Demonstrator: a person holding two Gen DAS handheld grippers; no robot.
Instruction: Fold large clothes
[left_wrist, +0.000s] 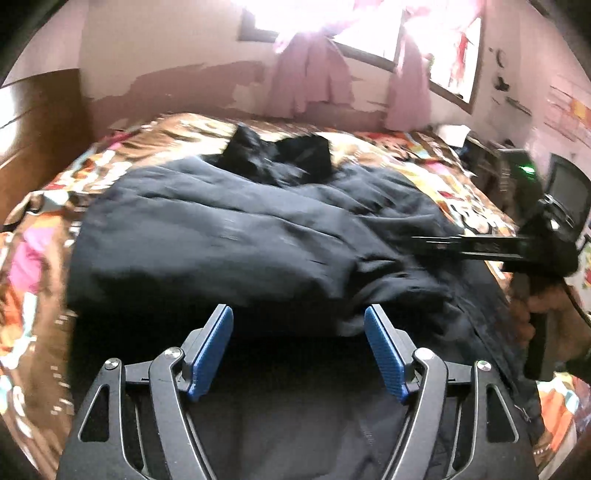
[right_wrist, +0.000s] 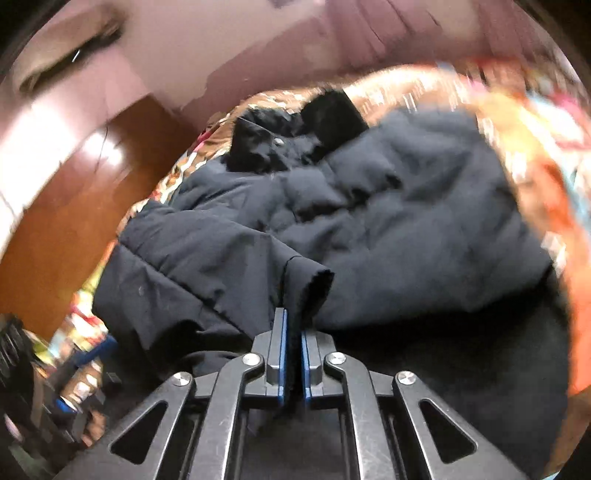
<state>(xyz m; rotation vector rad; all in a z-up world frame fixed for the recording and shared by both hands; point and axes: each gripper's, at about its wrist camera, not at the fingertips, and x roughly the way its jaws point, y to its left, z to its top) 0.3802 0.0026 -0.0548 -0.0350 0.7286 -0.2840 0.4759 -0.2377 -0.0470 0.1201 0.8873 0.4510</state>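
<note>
A large dark navy puffer jacket (left_wrist: 229, 229) lies spread on the bed, its black furry collar (left_wrist: 277, 155) at the far end. My left gripper (left_wrist: 299, 314) is open just above the jacket's near hem, with nothing between its blue pads (left_wrist: 214, 350). In the right wrist view my right gripper (right_wrist: 293, 314) is shut on the cuff of a sleeve (right_wrist: 306, 284) that rises from between its pads, with the rest of the jacket (right_wrist: 406, 221) beyond. From the left wrist view, the right gripper (left_wrist: 436, 240) reaches in from the right, held by a hand (left_wrist: 532, 314).
A colourful patterned bedspread (left_wrist: 406, 158) covers the bed under the jacket. A wooden wardrobe (left_wrist: 33, 129) stands at the left. Pink curtains (left_wrist: 314, 77) hang at a bright window behind the bed. A dark screen (left_wrist: 569, 192) and clutter sit at the far right.
</note>
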